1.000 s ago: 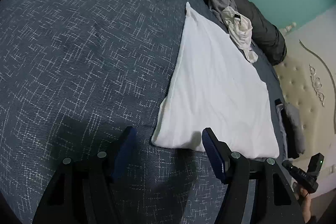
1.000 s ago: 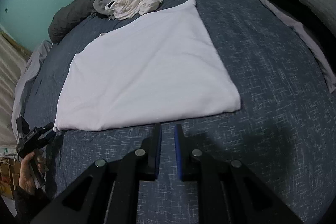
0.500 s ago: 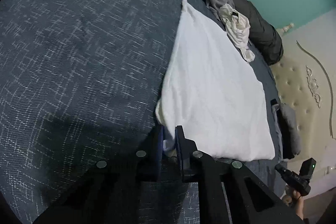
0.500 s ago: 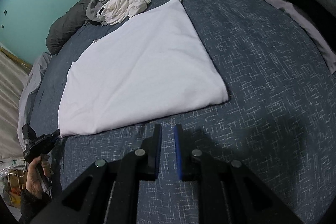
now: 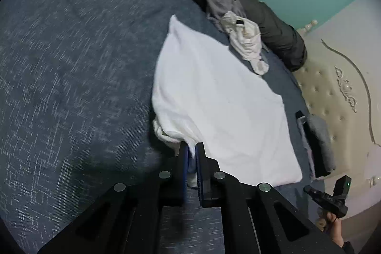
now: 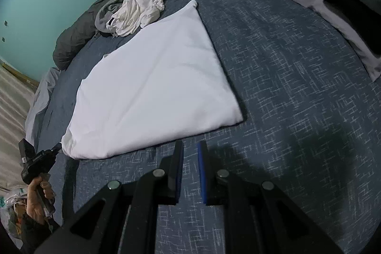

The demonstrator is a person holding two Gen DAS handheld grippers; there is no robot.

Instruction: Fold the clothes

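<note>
Wide bare blue bedspread [image 5: 71,87] is stretching off to the left of the folded white garment [image 5: 221,106]. The left gripper [image 5: 192,151] is pinching that garment's near left corner, bunching its edge. Toward the right, the right gripper [image 6: 190,154] is hovering above the bedspread just short of the garment's near edge, jaws nearly together on nothing. A crumpled pile [image 6: 140,10], perhaps shirts, is lying beyond.

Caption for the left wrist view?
Left gripper shut on the flat white garment's corner, lifting it off the dark blue bedspread.
</note>
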